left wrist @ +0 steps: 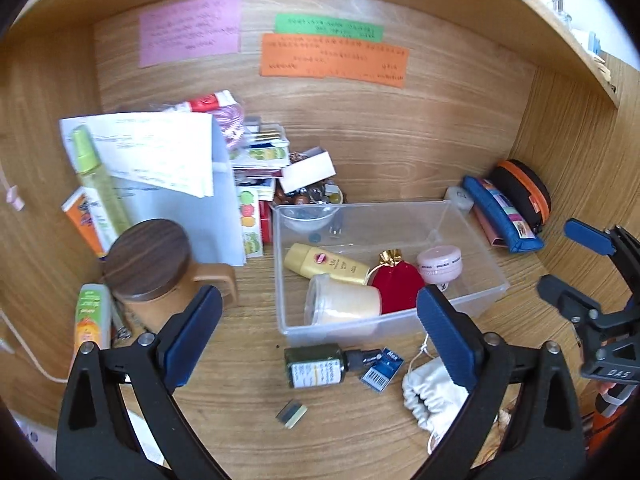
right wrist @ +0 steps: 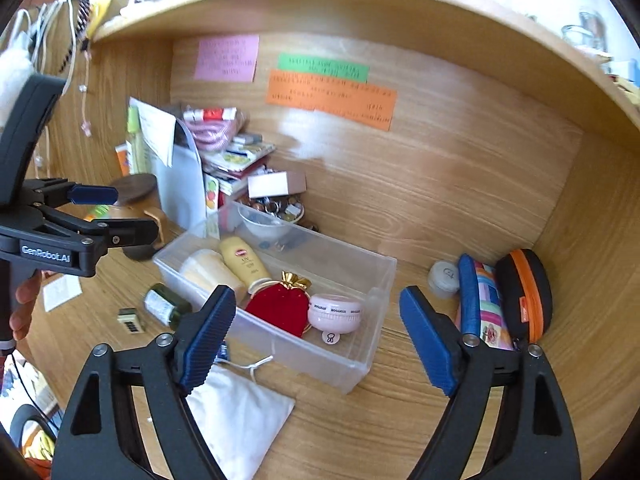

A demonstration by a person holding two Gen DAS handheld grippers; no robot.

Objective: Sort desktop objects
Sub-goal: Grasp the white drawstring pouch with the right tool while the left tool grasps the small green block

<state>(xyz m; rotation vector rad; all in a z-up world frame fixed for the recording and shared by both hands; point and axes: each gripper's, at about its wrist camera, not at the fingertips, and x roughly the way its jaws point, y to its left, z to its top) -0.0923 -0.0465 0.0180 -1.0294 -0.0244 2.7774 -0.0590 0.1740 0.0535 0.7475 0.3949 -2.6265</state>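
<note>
A clear plastic bin (left wrist: 476,300) sits on the wood-grain tabletop (left wrist: 240,392), its long axis running left to right in the left wrist view. Inside lie a yellow tube (left wrist: 326,266), cap end toward the red velvet pouch (left wrist: 396,286), a frosted cylindrical jar (left wrist: 344,304) on its side, and a round pink case (left wrist: 440,265). In front of the bin a dark green glass bottle (left wrist: 316,365) lies flat, neck pointing right, beside a crumpled white drawstring bag (left wrist: 430,394). The left gripper (left wrist: 320,336) and right gripper (right wrist: 316,336) hold nothing, jaws spread wide.
</note>
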